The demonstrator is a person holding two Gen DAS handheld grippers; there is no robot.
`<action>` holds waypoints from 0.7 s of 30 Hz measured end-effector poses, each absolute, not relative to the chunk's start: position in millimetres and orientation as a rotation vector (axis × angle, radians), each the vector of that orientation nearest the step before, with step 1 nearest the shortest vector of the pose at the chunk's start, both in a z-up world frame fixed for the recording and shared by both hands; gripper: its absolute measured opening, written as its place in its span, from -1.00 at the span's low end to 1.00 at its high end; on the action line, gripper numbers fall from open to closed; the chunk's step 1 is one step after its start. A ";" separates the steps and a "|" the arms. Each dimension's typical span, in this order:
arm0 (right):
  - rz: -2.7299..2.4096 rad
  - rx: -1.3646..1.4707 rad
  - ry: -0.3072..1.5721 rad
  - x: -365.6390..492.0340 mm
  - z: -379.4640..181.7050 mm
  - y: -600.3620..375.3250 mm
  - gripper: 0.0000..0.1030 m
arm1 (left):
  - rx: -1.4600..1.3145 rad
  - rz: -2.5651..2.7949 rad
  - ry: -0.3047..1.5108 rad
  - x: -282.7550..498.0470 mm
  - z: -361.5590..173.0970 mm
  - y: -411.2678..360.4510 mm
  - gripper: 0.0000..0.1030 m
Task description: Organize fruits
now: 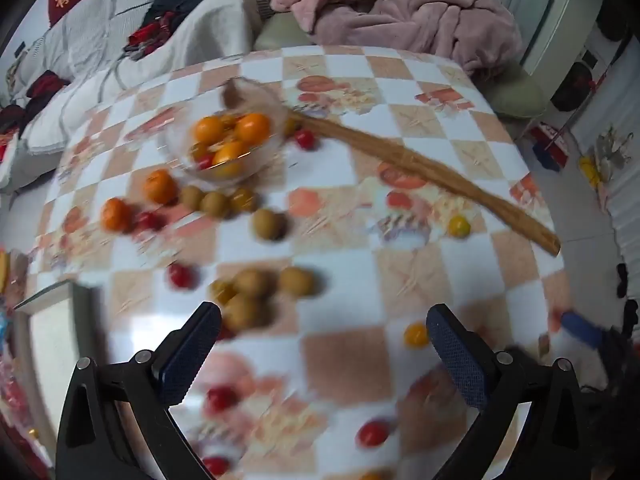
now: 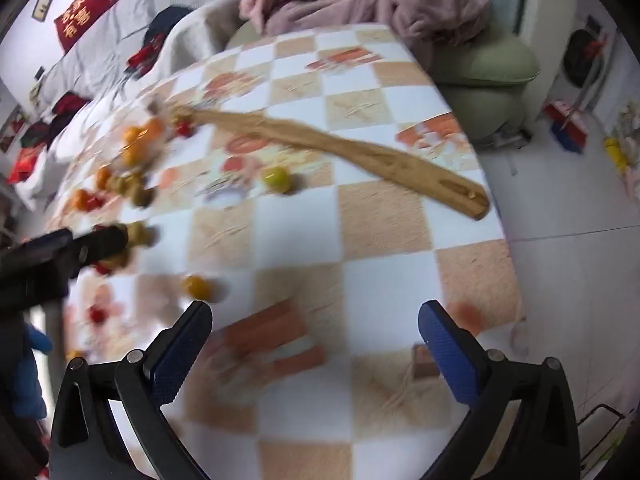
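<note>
both grippers, left gripper and right gripper, are hovering wide apart and empty. fruit is lying scattered around the glass bowl on the table. gathering seems midway; next, closing on the brown fruits.

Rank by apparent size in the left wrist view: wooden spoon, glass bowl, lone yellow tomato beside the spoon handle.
1. Wooden spoon, longest.
2. Glass bowl.
3. Yellow tomato, clearly smallest.
</note>
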State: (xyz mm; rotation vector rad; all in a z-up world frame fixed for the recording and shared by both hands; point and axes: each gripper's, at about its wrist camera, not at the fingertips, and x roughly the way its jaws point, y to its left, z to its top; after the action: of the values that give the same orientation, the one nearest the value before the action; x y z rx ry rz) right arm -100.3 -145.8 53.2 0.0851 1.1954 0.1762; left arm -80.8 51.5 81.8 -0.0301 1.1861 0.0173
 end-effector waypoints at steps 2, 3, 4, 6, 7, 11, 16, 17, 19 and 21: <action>0.194 0.051 1.209 -105.0 67.7 -135.2 1.00 | -0.034 0.050 1.214 -95.4 87.3 66.7 1.00; 0.197 0.024 1.214 -107.9 73.1 -129.4 1.00 | -0.040 0.057 1.219 -103.8 92.1 74.9 1.00; 0.203 -0.019 1.228 -109.1 78.6 -120.1 1.00 | -0.047 0.076 1.217 -112.7 96.3 83.4 1.00; 0.214 -0.063 1.244 -114.6 85.2 -106.9 1.00 | -0.046 0.104 1.223 -124.5 99.1 97.1 1.00; 0.218 -0.070 1.261 -115.8 88.4 -102.7 1.00 | -0.040 0.110 1.243 -128.4 100.2 103.3 1.00; 0.204 -0.058 1.265 -123.6 101.3 -88.1 1.00 | 0.001 0.068 1.296 -140.5 99.6 124.2 1.00; 0.151 0.012 1.272 -132.4 120.9 -77.0 1.00 | 0.060 0.020 1.326 -148.6 109.9 141.4 1.00; 0.147 0.017 1.270 -134.0 124.4 -74.5 1.00 | 0.082 0.007 1.335 -150.8 111.7 142.9 1.00; 0.138 0.023 1.265 -137.5 133.2 -69.5 1.00 | 0.108 -0.018 1.348 -155.9 114.2 144.9 1.00; 0.135 0.033 1.278 -139.0 138.5 -65.8 1.00 | 0.104 -0.036 1.357 -160.4 118.0 147.4 1.00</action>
State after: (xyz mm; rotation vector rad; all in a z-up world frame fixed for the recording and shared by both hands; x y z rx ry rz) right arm -139.0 -65.8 138.5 0.0327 1.2776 0.1348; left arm -160.4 147.4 118.0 0.1040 1.3568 -0.0361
